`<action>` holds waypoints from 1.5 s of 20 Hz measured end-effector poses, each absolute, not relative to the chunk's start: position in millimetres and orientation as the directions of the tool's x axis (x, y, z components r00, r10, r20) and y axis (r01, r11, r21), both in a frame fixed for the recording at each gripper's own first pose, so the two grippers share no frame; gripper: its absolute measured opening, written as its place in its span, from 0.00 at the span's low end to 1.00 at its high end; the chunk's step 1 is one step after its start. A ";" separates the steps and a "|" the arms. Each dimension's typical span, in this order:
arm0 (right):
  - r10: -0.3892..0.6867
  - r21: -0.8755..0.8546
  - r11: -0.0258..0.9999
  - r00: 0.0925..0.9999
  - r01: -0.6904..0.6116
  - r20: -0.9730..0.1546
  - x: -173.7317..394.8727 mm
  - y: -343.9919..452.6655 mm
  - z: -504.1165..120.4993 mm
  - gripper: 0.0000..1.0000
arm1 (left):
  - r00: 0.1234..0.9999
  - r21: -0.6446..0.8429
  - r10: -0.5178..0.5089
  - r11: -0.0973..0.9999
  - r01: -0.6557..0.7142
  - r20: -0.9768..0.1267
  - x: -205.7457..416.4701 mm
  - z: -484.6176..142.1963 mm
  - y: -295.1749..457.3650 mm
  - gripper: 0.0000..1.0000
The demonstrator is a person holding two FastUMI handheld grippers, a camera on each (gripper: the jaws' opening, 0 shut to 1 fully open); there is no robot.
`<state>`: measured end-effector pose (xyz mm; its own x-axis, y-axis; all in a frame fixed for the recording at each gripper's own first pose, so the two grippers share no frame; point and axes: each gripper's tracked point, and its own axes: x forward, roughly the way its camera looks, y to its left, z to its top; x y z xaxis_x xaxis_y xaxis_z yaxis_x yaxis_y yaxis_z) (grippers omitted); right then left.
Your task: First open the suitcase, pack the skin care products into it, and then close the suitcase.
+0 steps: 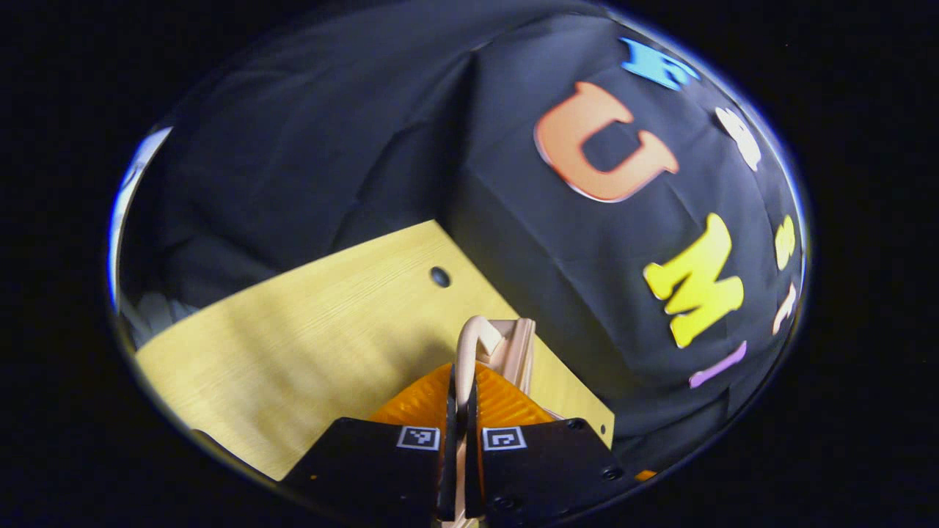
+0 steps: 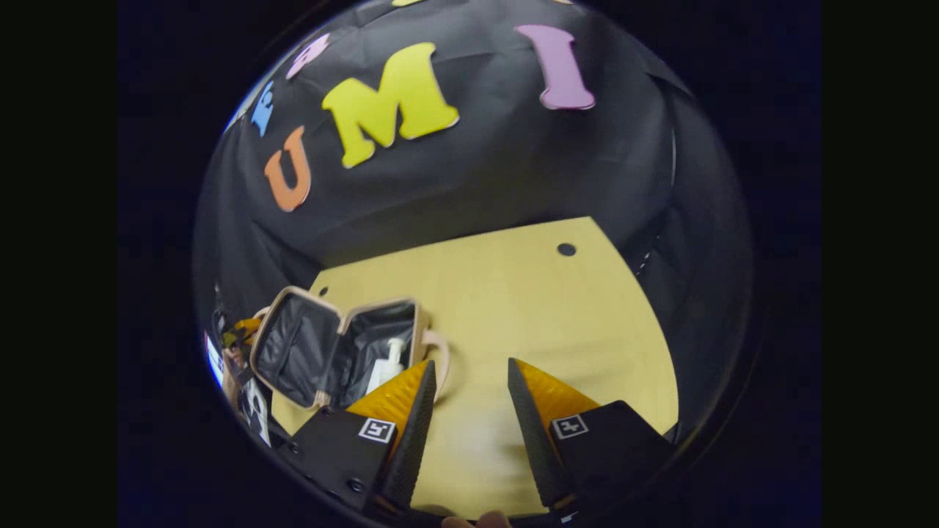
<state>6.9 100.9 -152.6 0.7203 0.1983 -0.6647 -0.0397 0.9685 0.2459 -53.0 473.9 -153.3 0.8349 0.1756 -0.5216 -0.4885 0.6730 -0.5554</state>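
Right gripper view shows the open suitcase at the table's left edge, bottle inside, left of the parted right gripper, while the left gripper clamps its handle.

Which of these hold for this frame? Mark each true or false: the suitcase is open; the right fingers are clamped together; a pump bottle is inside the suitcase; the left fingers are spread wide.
1. The suitcase is open. True.
2. The right gripper has its fingers clamped together. False: they stand apart with bare table between them.
3. A white pump bottle is inside the suitcase. True.
4. The left gripper has its fingers spread wide. False: they pinch the beige handle.
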 end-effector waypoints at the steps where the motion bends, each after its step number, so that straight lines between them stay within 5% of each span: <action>1: 0.177 0.257 0.966 0.739 -0.006 -0.650 10.5 85.5 -149.1 0.60 | 0.847 -0.522 0.180 0.717 -0.461 -0.500 -44.4 -135.5 456.2 0.07; 11: 0.031 0.156 0.986 0.860 0.057 -0.509 8.2 -19.5 -106.6 0.60 | 0.938 -0.320 0.136 0.916 -0.241 -0.317 27.2 -53.7 240.9 0.06; 20: 0.022 0.111 0.993 0.880 0.036 -0.475 -5.2 -56.0 -99.7 0.60 | 0.921 -0.101 -0.027 0.995 -0.013 -0.389 64.8 -119.2 110.2 0.06; 30: -0.006 0.082 0.995 0.870 0.053 -0.493 -21.5 -74.5 -108.0 0.60 | 0.856 0.025 -0.100 0.991 0.130 -0.507 62.7 -207.8 38.2 0.07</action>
